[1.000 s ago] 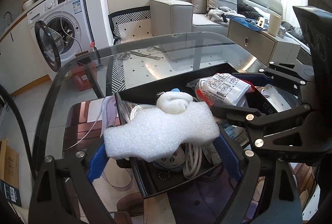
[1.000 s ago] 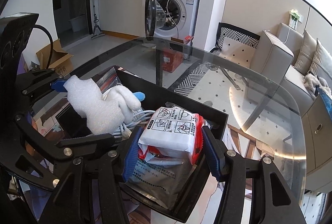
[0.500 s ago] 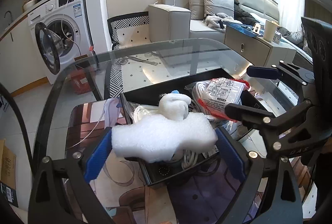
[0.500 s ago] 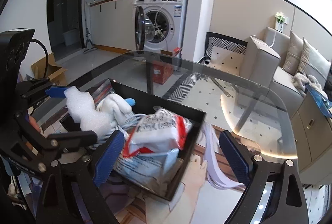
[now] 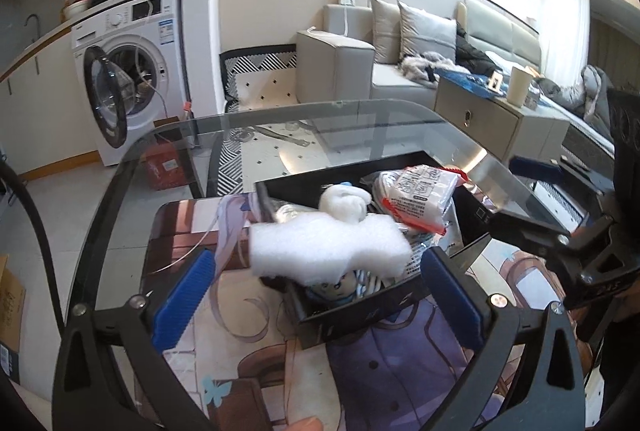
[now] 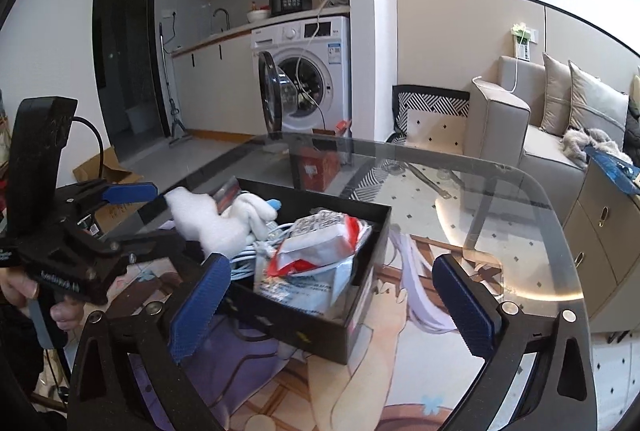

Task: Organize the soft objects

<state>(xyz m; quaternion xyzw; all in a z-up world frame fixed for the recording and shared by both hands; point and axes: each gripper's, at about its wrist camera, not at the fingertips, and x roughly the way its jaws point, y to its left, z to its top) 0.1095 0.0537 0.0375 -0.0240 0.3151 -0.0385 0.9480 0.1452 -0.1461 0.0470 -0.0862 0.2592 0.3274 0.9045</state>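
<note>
A black box [image 5: 352,315] [image 6: 360,319] sits on the glass table. A white foam piece [image 5: 328,251] [image 6: 196,215] lies over its near left corner, with a white rolled cloth [image 5: 344,201] [image 6: 250,209] behind it. A red-and-white packet [image 5: 416,197] [image 6: 316,243] rests on other bags inside. My left gripper [image 5: 318,295] [image 6: 148,219] is opening; the foam is ahead between its blue pads, and neither pad touches it. My right gripper [image 6: 332,307] [image 5: 508,203] is opening too, back from the box with nothing pressed between its pads.
White cable coils [image 6: 248,259] lie in the box. A printed mat [image 5: 400,371] covers the near part of the table [image 6: 520,199]. A washing machine [image 5: 132,71] with its door open, a sofa [image 5: 400,71] and a low cabinet [image 5: 500,123] stand beyond.
Both grippers drew back from the box and spread their jaws. The right one let go of the red-and-white packet, which now lies in the box. The left pads came off the foam.
</note>
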